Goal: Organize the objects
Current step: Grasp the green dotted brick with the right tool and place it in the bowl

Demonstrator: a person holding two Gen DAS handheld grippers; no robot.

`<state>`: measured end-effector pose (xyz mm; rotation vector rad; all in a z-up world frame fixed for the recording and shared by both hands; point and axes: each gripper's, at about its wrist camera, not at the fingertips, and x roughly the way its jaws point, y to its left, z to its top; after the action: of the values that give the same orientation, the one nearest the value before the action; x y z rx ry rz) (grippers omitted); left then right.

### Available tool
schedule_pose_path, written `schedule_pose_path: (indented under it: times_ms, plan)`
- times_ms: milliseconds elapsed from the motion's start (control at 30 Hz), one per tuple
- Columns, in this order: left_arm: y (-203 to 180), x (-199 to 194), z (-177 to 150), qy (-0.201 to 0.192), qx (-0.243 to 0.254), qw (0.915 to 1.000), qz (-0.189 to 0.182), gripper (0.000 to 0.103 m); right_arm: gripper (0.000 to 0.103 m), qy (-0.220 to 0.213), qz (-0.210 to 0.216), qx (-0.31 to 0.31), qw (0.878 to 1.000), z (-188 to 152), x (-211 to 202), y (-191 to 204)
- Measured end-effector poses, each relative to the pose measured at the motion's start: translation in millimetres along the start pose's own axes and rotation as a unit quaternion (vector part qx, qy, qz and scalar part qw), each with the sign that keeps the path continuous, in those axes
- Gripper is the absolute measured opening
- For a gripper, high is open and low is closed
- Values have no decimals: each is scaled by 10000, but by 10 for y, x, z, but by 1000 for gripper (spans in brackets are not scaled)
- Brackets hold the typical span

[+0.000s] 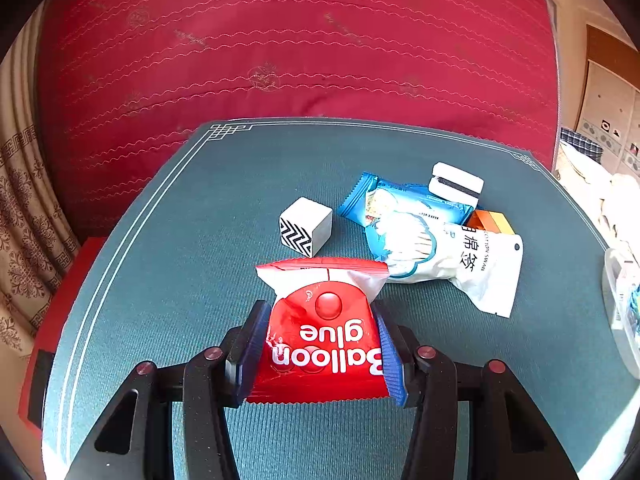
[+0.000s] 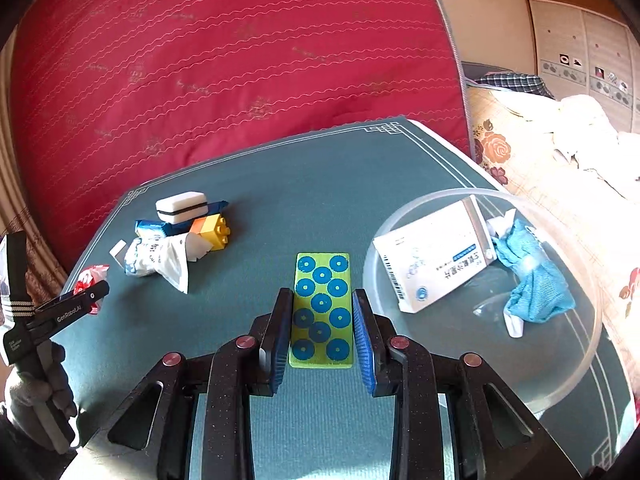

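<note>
- Left tongs [image 1: 320, 354] clamp the Balloon glue packet [image 1: 324, 336] above the worktop's [image 1: 200, 240] near edge; light, crinkly, slippery.
- Right tongs [image 2: 322, 330] pinch the stiff green dotted block [image 2: 322, 308] by its long sides, beside the clear bowl [image 2: 592, 344].

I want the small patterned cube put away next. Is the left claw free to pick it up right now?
Probably not: the left claw is shut on the Balloon glue packet. The cube itself stands unobstructed just beyond.
</note>
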<state>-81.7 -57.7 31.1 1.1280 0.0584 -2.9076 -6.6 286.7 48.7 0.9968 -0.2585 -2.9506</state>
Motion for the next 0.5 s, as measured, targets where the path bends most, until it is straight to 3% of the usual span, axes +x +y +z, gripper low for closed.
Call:
schedule_pose_path:
  times_ms: [500]
  plan:
    - [-109,16,-56,55,183,9998,0,54,30,-41,-863,593,9945,-94,-175,-906]
